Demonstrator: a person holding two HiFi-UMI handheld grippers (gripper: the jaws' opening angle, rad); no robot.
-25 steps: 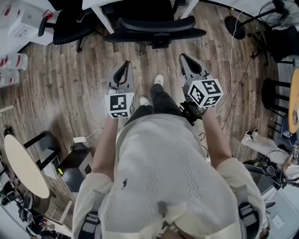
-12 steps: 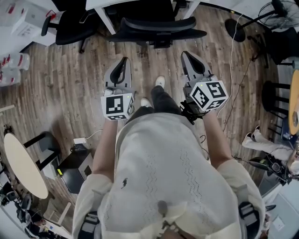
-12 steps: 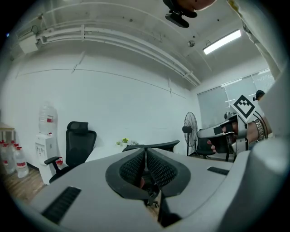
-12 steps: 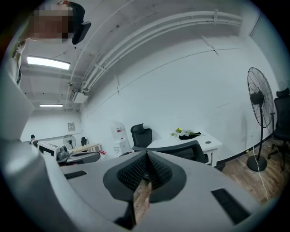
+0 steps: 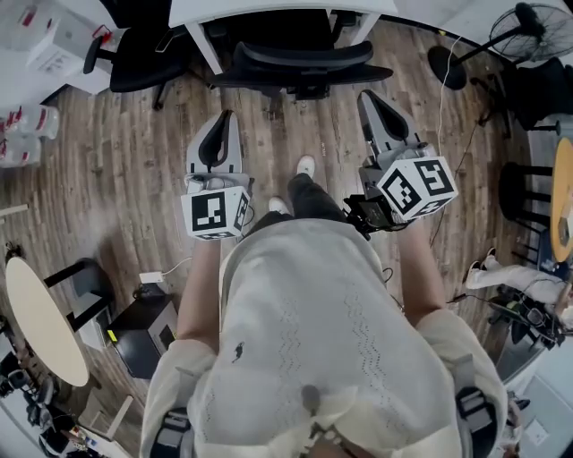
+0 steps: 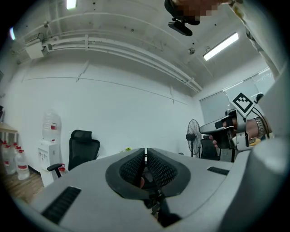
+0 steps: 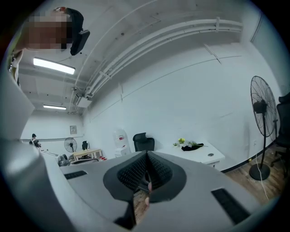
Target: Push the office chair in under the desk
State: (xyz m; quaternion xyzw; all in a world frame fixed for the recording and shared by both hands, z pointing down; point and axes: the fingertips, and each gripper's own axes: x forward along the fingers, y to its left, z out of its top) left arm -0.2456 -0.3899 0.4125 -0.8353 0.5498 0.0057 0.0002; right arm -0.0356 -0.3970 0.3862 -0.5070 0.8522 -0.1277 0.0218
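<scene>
Head view is showing the person standing on the wood floor (image 5: 116, 170) with both bare forearms reaching forward from a cream sweater, one on each side of the legs. The left gripper (image 5: 226, 118) and the right gripper (image 5: 367, 97) are pointing ahead toward the office chair (image 5: 300, 59) and are hanging well apart from it, touching nothing. Both are tilting upward, since each gripper view is looking at the wall and ceiling. In the left gripper view the fingers (image 6: 136, 164) are pressing together with nothing between them, and in the right gripper view the fingers (image 7: 158, 171) are likewise meeting on nothing. The office chair is standing at the white table (image 5: 269, 9), its backrest facing the person and its seat lying in shadow beneath the tabletop. A second black chair (image 5: 134, 52) is standing to the left of it. Large water bottles (image 5: 20, 121) are lying at the left edge of the floor; their fill is too blurred to tell.
</scene>
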